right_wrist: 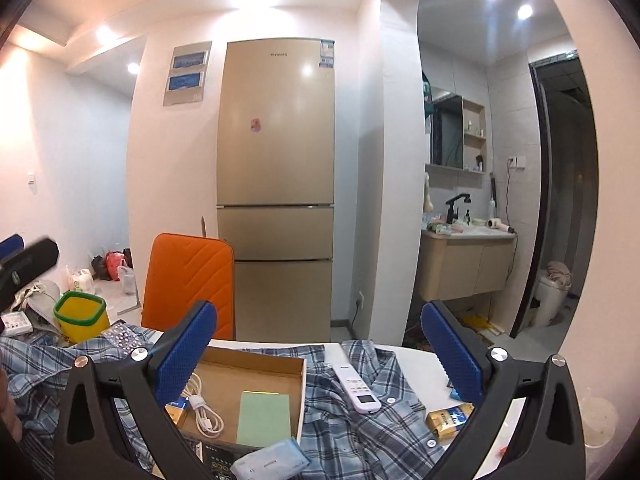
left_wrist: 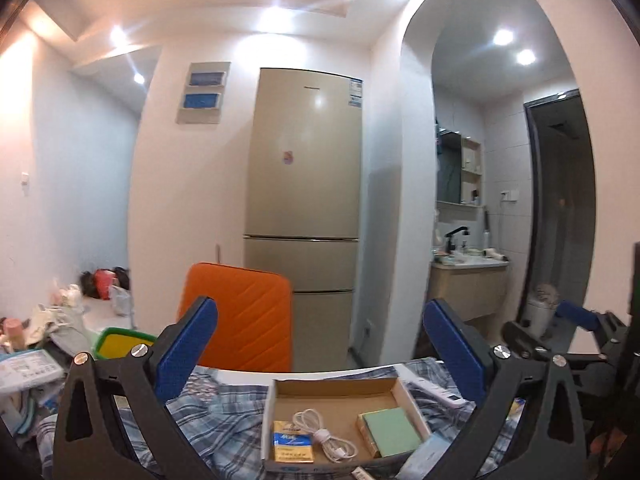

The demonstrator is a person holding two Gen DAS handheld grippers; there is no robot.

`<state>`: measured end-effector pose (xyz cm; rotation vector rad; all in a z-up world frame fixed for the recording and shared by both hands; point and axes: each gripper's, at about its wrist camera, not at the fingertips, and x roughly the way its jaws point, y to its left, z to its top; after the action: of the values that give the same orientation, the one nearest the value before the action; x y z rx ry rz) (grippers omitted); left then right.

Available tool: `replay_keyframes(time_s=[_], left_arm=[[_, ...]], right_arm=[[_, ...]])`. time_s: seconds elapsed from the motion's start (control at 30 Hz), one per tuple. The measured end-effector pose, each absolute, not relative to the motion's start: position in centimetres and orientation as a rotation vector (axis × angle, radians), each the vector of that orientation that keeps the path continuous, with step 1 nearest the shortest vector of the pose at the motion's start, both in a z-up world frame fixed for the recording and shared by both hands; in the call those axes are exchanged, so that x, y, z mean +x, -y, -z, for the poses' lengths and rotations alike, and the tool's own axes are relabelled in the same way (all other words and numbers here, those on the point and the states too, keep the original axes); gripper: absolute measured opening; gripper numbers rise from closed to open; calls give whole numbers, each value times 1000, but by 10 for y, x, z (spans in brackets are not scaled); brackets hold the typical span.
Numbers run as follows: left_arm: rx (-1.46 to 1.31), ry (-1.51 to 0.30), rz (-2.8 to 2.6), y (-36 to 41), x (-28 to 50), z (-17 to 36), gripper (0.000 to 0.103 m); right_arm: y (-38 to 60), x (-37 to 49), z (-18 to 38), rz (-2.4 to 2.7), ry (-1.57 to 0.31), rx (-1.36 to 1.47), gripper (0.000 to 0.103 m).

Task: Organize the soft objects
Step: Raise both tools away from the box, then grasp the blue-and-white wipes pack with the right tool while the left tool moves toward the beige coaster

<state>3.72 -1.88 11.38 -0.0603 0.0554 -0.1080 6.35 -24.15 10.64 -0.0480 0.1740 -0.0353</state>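
With both the left gripper and right gripper held wide and empty above the table, the crumpled blue plaid cotton shirt lies spread beneath the shallow brown cardboard tray, so the step looks like an approach, next calling for a descent onto the cloth.

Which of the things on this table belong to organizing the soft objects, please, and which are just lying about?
For the job:
plaid shirt
tissue pack

Lying about:
cardboard box
white cable
green pad
remote control
yellow bin
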Motion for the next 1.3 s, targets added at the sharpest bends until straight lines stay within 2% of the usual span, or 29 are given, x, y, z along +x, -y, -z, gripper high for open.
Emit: replay_keyframes(time_s=[0.5, 1.03, 1.3], left_arm=[[-54, -123, 118, 22, 25, -65, 103], [1, -206, 92, 35, 38, -7, 103], [-47, -258, 112, 27, 46, 0, 103]], right_arm=[[243, 42, -70, 20, -210, -38, 103], [243, 71, -12, -55, -395, -13, 103], [238, 88, 10, -80, -491, -26, 102]])
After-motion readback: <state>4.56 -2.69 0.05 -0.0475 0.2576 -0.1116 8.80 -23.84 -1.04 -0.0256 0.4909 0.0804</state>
